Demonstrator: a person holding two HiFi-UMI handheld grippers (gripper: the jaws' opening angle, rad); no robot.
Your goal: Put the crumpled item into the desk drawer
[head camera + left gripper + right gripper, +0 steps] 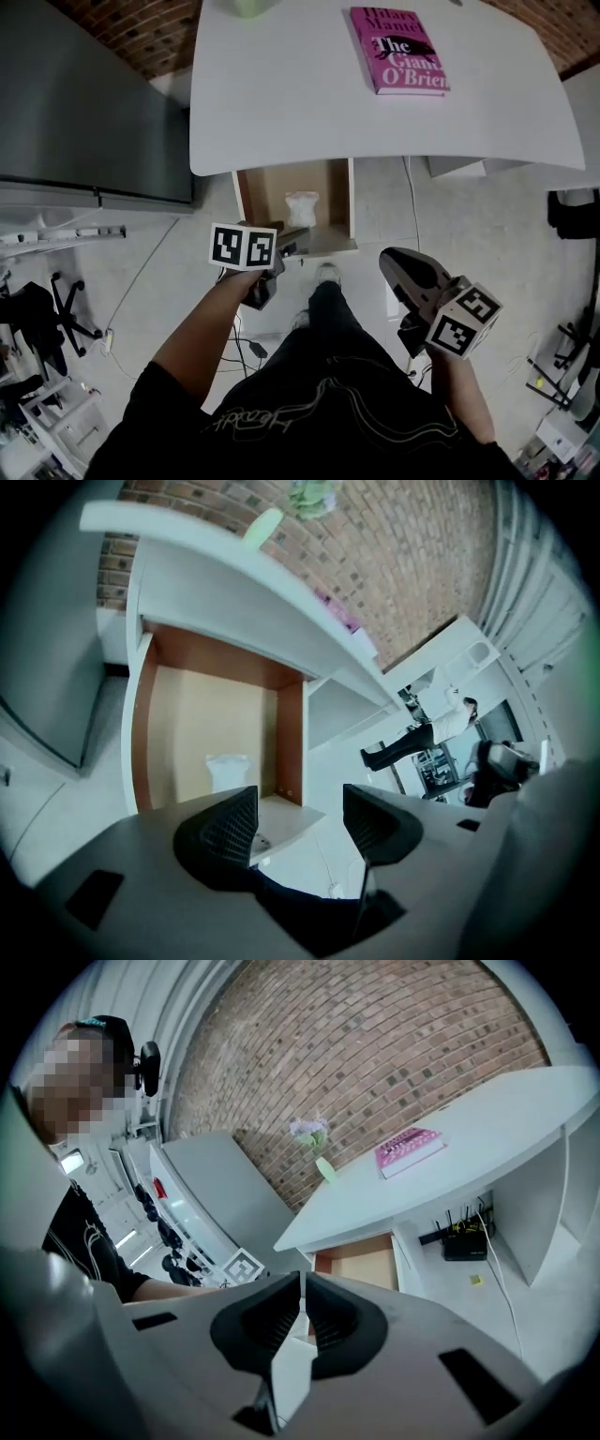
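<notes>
The crumpled white item [302, 207] lies on the floor of the open desk drawer [243, 195] under the white desk [375, 122]. My left gripper [289, 244] hovers just in front of the drawer's front edge, jaws wide open with nothing between them. In the left gripper view the crumpled item [229, 771] sits beyond the left gripper [300, 803], inside the brown drawer [143, 733]. My right gripper [398, 264] hangs lower right, away from the drawer. In the right gripper view the right gripper [303, 1288] shows its jaws together, holding nothing.
A pink book [398, 49] and a green vase [248, 7] rest on the desk top. A grey cabinet [84, 103] stands left of the desk. A router [466, 1241] and cables lie under the desk. My own legs are below the drawer front.
</notes>
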